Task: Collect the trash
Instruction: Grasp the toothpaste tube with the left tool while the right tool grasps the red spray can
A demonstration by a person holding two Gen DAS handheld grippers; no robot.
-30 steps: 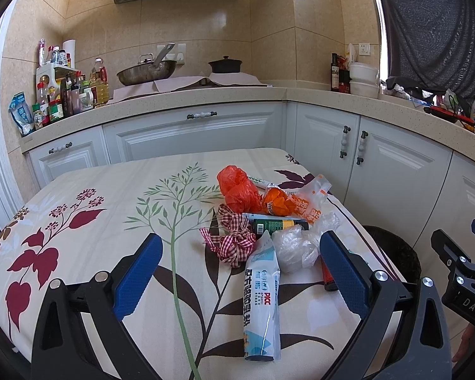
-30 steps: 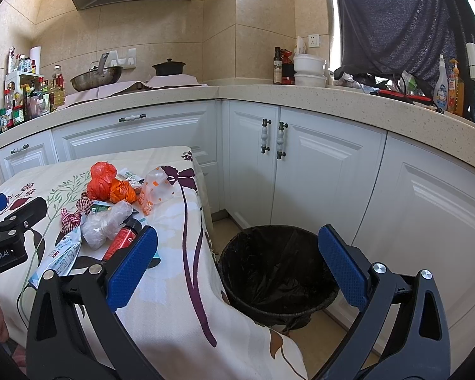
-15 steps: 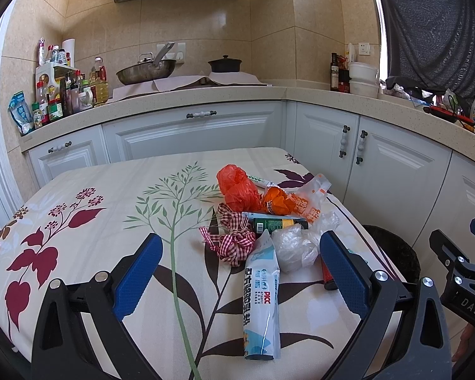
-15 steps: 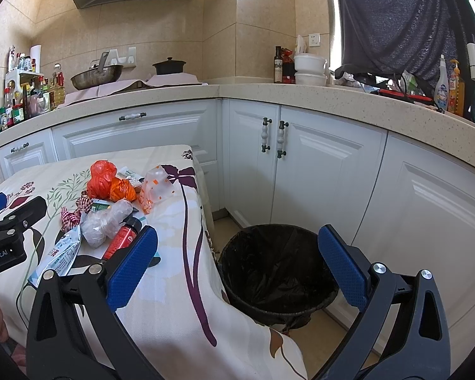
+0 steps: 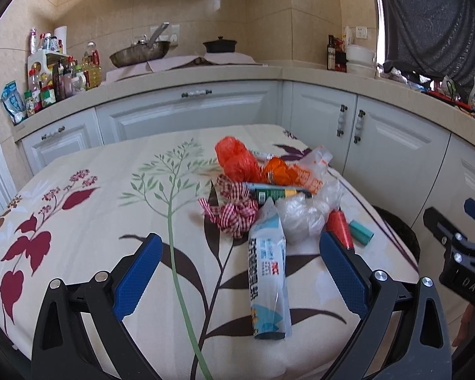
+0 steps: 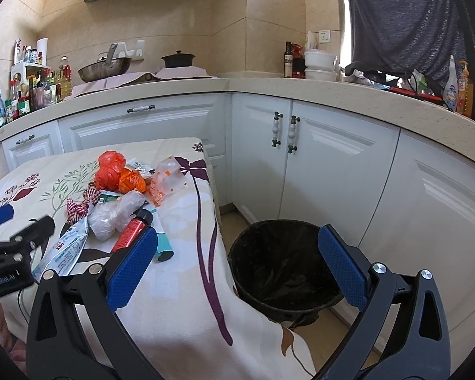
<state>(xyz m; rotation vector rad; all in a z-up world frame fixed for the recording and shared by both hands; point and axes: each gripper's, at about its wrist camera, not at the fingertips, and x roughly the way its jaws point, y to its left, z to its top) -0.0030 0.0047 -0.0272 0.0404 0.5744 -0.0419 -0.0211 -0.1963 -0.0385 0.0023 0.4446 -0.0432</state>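
Several bits of trash sit heaped at the desk's (image 5: 79,221) right edge: a packet (image 5: 267,272) nearest, then a clear bag (image 5: 304,215), red tube (image 5: 340,228), checked ribbon (image 5: 234,212) and orange bags (image 5: 237,161). 2 tools, left tool (image 5: 240,272) and right tool (image 6: 237,269), are both wide and empty. Best take the packet first, pinching across its width. Below the desk's edge, the bin (image 6: 281,269) shows only its black liner.
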